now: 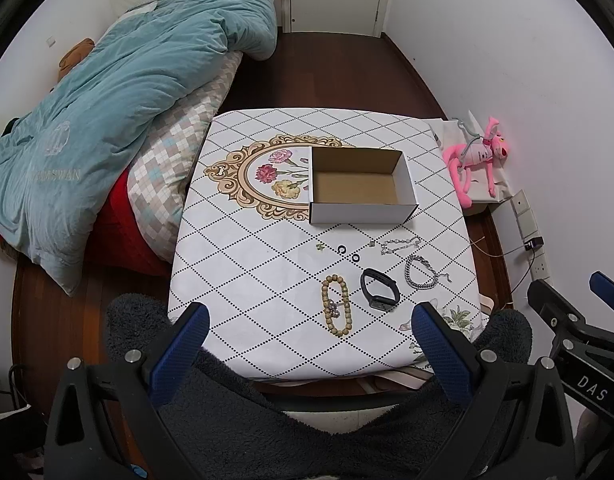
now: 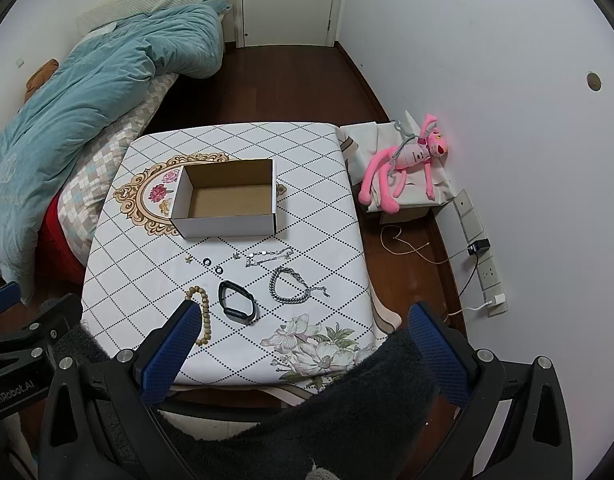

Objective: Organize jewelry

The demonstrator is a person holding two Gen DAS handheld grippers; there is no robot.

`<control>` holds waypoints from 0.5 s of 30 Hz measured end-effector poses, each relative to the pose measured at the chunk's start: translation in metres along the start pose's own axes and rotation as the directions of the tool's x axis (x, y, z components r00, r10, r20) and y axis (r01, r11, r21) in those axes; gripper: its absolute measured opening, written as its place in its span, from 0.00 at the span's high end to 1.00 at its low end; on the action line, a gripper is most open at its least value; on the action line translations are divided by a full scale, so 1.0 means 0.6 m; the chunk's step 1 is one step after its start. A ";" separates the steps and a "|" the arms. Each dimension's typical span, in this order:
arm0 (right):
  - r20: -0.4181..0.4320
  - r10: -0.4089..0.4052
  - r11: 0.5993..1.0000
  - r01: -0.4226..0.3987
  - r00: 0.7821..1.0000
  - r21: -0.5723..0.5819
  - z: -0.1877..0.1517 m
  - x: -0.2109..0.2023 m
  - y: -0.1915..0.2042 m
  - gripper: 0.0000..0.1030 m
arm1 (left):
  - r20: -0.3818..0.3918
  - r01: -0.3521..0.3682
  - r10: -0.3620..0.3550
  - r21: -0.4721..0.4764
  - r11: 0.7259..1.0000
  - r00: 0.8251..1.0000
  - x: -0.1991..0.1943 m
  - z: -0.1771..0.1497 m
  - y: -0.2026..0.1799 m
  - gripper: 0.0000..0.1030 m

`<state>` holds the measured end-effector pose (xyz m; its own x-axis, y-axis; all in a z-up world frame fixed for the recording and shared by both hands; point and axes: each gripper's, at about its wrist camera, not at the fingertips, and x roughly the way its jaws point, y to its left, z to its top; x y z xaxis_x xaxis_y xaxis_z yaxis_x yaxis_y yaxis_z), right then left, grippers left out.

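So both grippers are hovering off the near edge of the table (image 1: 235,184), nothing in either one: the left gripper (image 1: 310,322) has its blue fingers spread wide, and the right gripper (image 2: 305,322) is spread the same way. Closest jewelry is the wooden bead bracelet (image 1: 337,305), lying with its long axis running away from the grippers, pretty much dead ahead of the left one, so I'd guess left is the nearer arm for it. Just right of it sits the black band (image 1: 379,289), then the chunky silver chain bracelet (image 1: 421,272), which looks closer to the right gripper. Past those are two little black rings (image 1: 341,249) and a thin silver chain (image 1: 400,245). Farthest back is the cardboard box (image 1: 361,210), open top, completely empty.
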<state>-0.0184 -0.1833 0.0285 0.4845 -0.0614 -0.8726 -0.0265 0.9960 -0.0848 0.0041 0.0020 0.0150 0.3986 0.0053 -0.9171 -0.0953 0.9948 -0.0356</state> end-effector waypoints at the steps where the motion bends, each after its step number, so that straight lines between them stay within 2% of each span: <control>1: 0.000 0.001 1.000 -0.001 1.000 0.000 0.002 0.000 -0.001 0.00 | 0.001 0.001 -0.001 0.000 1.000 1.000 0.000 -0.002 0.000 0.00; 15: 0.008 -0.005 1.000 0.005 1.000 -0.003 0.003 -0.003 0.002 0.00 | 0.008 0.000 0.000 -0.004 1.000 1.000 -0.005 0.003 0.000 0.00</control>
<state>-0.0176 -0.1821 0.0311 0.4914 -0.0662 -0.8684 -0.0266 0.9955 -0.0909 0.0047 0.0020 0.0186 0.4061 0.0064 -0.9138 -0.0989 0.9944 -0.0369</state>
